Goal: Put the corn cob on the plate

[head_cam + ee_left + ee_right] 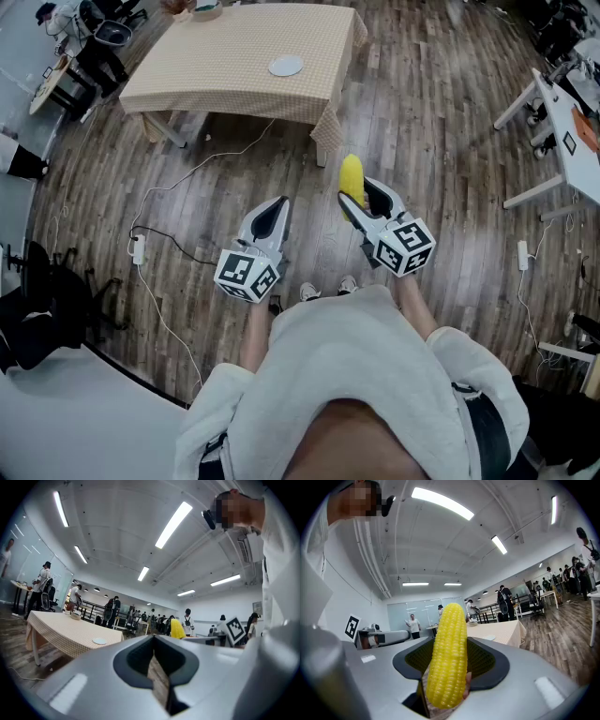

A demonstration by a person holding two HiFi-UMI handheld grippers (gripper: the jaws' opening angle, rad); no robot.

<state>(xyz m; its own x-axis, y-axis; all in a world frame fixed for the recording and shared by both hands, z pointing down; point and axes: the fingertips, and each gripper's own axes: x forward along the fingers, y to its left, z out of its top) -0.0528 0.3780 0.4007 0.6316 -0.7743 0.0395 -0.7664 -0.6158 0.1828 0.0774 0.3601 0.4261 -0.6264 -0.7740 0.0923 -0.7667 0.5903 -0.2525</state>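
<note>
One knobbly yellow corn cob (447,658) clamped in right tool (364,199) — left tool (155,670) closed — round plate (286,66) on checked tablecloth (225,56)

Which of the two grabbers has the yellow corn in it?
The right gripper: the yellow corn cob is clamped between its jaws. The left gripper holds nothing.

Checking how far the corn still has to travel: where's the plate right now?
The plate lies on the cloth-covered table at the top of the head view, towards its right end, ahead of the right gripper holding the corn cob.
</note>
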